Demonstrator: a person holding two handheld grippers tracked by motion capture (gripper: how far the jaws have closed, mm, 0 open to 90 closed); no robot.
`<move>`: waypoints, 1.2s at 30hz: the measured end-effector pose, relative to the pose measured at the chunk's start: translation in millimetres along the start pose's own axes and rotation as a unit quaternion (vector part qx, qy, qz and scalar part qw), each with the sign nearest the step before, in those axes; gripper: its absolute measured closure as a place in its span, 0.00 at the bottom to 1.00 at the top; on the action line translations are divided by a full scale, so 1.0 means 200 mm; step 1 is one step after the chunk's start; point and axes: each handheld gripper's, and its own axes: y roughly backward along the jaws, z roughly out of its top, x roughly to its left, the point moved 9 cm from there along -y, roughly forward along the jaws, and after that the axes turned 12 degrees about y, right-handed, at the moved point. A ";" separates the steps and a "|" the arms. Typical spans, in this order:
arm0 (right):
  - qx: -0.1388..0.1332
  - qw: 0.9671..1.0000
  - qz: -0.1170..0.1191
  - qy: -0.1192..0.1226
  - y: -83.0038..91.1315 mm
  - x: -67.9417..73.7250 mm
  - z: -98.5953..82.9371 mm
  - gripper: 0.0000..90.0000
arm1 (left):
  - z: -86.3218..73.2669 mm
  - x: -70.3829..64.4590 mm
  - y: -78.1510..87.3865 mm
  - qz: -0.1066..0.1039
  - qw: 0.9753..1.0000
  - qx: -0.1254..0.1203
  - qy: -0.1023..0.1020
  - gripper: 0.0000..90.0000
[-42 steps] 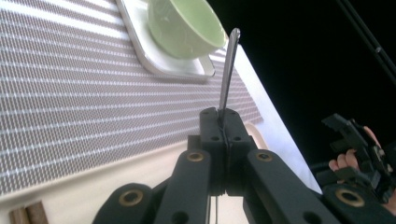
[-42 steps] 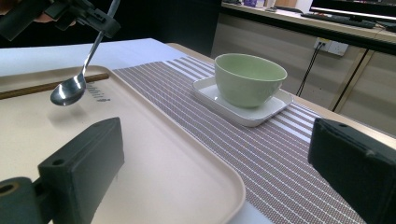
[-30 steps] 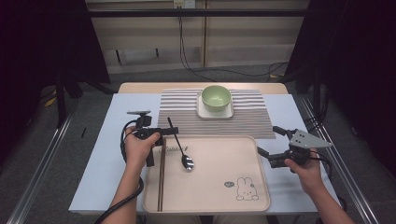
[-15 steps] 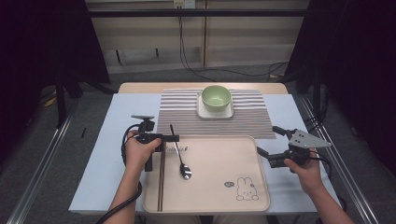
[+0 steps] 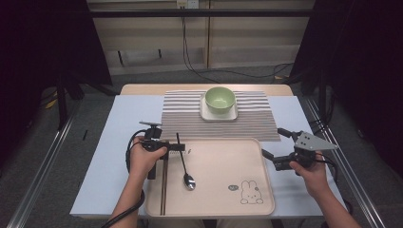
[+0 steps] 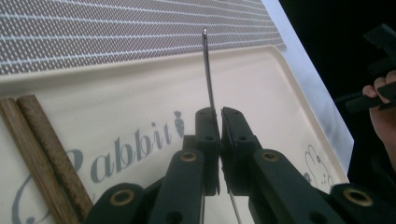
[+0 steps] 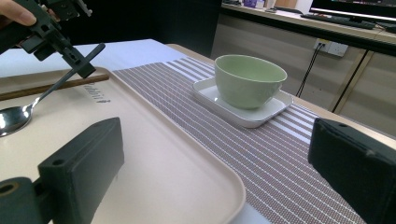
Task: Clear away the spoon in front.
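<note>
A metal spoon (image 5: pixel 184 164) lies across the left part of the beige rabbit tray (image 5: pixel 223 166). My left gripper (image 5: pixel 177 148) is shut on its handle (image 6: pixel 207 70), which sticks out past the closed jaws. Seen from the right gripper view, the spoon (image 7: pixel 18 116) slopes down, with its bowl end low on the tray (image 7: pixel 154 154). My right gripper (image 5: pixel 272 142) is open with nothing between its jaws and hovers at the tray's right edge. It faces the green bowl (image 7: pixel 250 80) from my right gripper (image 7: pixel 219 163) view.
Two brown chopsticks (image 5: pixel 163 190) lie along the tray's left side. The green bowl (image 5: pixel 219 99) sits on a square white plate (image 5: pixel 207 114) at the back of a striped placemat (image 5: pixel 256 124). The blue-white table (image 5: pixel 119 128) ends just past both hands.
My left gripper has drawn the spoon a little toward the near side of the tray, and the spoon's bowl end sits closer to me. The right gripper has stayed put.
</note>
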 end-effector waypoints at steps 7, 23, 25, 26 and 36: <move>0.002 1.000 0.002 -0.002 0.00 0.00 0.00 0.03 | -0.05 0.00 -0.02 0.005 1.000 0.019 -0.004 0.94; 0.000 1.000 0.002 0.000 -0.01 0.01 0.00 0.03 | -0.11 0.06 0.01 0.036 0.998 0.036 -0.022 0.91; 0.001 1.000 0.001 0.000 -0.01 0.01 0.00 0.03 | -0.11 0.07 0.01 0.037 0.998 0.039 -0.025 0.91; 0.001 1.000 0.001 0.000 -0.01 0.01 0.00 0.03 | -0.11 0.08 0.02 0.037 0.998 0.040 -0.027 0.91; 0.000 1.000 -0.001 0.002 -0.01 0.01 0.00 0.04 | -0.11 0.09 0.00 0.061 0.996 0.036 -0.046 0.88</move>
